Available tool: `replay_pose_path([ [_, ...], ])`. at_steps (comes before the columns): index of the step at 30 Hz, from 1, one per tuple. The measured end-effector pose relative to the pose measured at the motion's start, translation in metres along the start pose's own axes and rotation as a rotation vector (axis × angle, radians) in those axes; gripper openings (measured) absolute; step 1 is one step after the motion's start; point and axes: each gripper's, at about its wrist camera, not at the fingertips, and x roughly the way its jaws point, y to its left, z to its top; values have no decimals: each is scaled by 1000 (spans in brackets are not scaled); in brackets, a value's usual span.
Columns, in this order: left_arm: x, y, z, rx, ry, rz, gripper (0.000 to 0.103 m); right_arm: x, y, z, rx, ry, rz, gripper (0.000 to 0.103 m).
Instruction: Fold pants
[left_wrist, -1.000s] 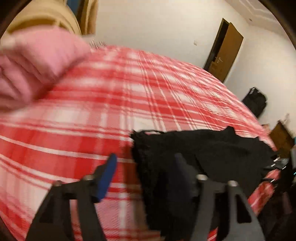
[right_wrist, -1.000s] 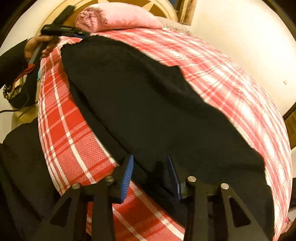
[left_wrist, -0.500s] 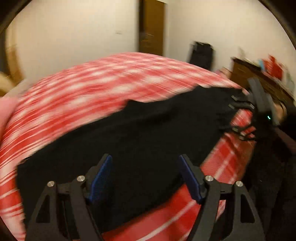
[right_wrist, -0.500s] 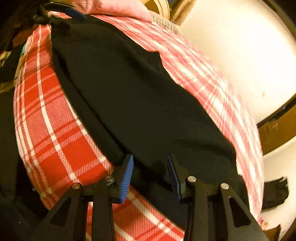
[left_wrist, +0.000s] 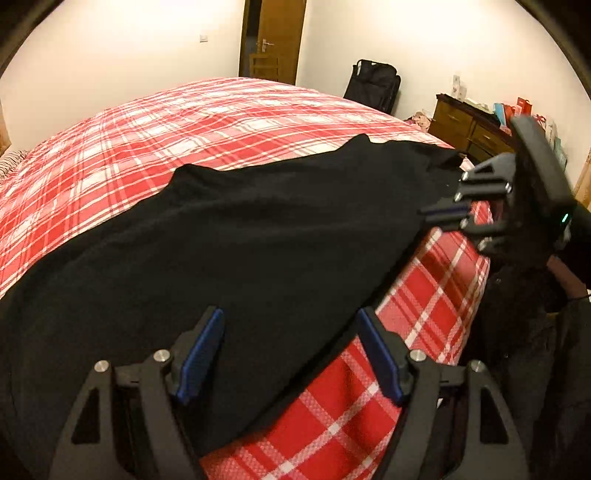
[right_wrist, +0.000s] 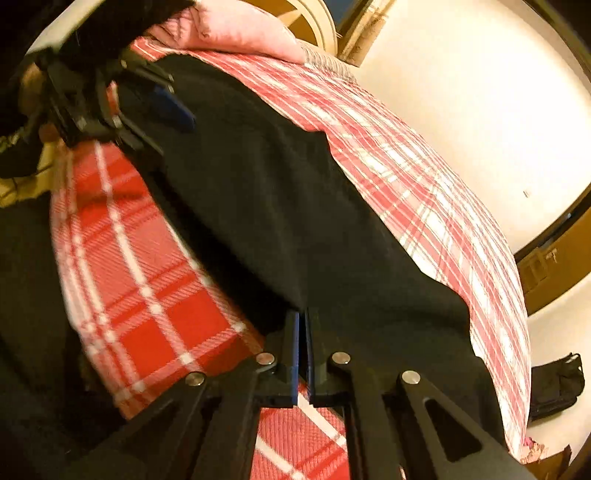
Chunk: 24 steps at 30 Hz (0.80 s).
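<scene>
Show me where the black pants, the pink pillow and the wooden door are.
black pants (left_wrist: 258, 236), left wrist view, middle of the spread fabric
pink pillow (right_wrist: 236, 33), right wrist view, its upper face
wooden door (left_wrist: 280, 37), left wrist view, the panel beside the handle

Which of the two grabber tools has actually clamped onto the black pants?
The right gripper: its blue pads are pressed together on the near edge of the black pants. The left gripper hangs over the cloth with its fingers spread wide, holding nothing.
</scene>
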Motion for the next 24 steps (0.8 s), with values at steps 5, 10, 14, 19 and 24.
replay_pose_path([
  [5,4,-16,19,10,-51,-29,79,-7,-8,-5,56,-5,34,22],
  [10,30,-23,35,12,-42,-64,80,-40,-87,-48,368,-30,-29,44],
  [14,47,-35,38,37,-18,-87,80,-69,-169,-123,723,19,-172,44],
  [19,52,-48,35,57,4,-110,80,-96,-252,-235,1214,46,-209,44],
  [24,60,-70,49,100,6,-143,80,-88,-272,-272,1361,58,-184,44],
])
